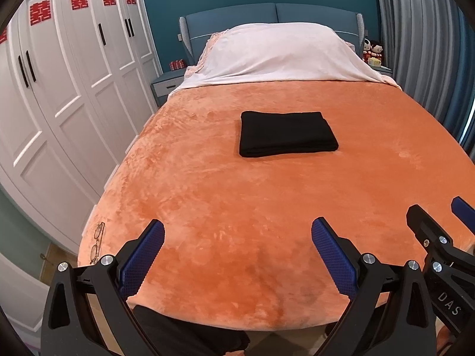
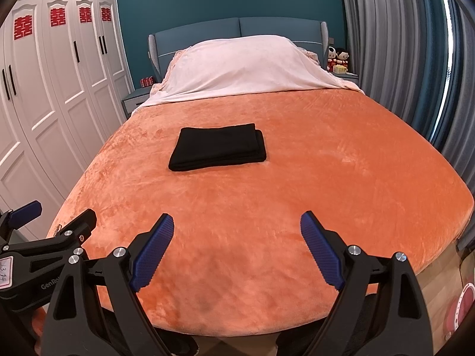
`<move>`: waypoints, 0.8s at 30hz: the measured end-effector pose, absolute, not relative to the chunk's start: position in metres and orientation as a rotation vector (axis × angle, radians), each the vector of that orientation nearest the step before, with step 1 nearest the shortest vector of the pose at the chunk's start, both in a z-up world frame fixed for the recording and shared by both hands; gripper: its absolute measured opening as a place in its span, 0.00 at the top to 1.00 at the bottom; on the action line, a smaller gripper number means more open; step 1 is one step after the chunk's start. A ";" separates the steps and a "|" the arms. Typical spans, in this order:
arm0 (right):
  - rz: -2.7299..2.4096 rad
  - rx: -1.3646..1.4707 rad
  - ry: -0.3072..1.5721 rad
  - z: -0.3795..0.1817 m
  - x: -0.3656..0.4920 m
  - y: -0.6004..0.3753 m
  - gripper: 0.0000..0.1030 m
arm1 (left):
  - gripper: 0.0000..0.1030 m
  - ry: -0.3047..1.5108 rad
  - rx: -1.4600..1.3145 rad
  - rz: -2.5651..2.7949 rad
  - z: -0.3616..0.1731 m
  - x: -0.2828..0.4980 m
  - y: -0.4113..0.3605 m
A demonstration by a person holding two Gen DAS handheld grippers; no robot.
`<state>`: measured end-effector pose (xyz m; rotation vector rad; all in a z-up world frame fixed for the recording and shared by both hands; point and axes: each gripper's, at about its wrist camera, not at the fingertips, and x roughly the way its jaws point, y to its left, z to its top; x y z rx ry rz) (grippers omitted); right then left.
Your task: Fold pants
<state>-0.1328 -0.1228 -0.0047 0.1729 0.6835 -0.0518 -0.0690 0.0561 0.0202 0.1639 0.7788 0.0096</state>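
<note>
Pants folded on the bed, both grippers empty and held back.

The pants (image 1: 286, 133) lay as a neat black rectangle, layers stacked, in the middle of the orange blanket (image 1: 237, 201), well apart from both grippers. The left gripper (image 1: 237, 255) hung over the near edge of the bed with its jaws spread wide and nothing between them; the right gripper (image 2: 237, 249) stood just beside it, equally released and empty. Glasses (image 1: 98, 241) rested at the blanket's left near corner, clear of the work. Judging by the tidy bundle, the folding looked finished, or at its last step. Any further move would call for no more than a reach forward to smooth or square the edges, taking care not to drag the layers apart.
</note>
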 end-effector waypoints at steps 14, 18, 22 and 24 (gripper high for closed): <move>-0.053 0.175 0.688 -0.007 -0.136 -0.121 0.17 | 0.05 0.805 0.140 -0.033 0.015 -0.067 0.057; -0.052 0.174 0.689 -0.007 -0.135 -0.122 0.17 | 0.05 0.802 0.140 -0.040 0.013 -0.067 0.058; -0.051 0.178 0.691 -0.007 -0.135 -0.123 0.17 | 0.05 0.797 0.136 -0.032 0.013 -0.068 0.057; -0.050 0.174 0.690 -0.007 -0.135 -0.123 0.17 | 0.05 0.797 0.138 -0.003 0.012 -0.068 0.057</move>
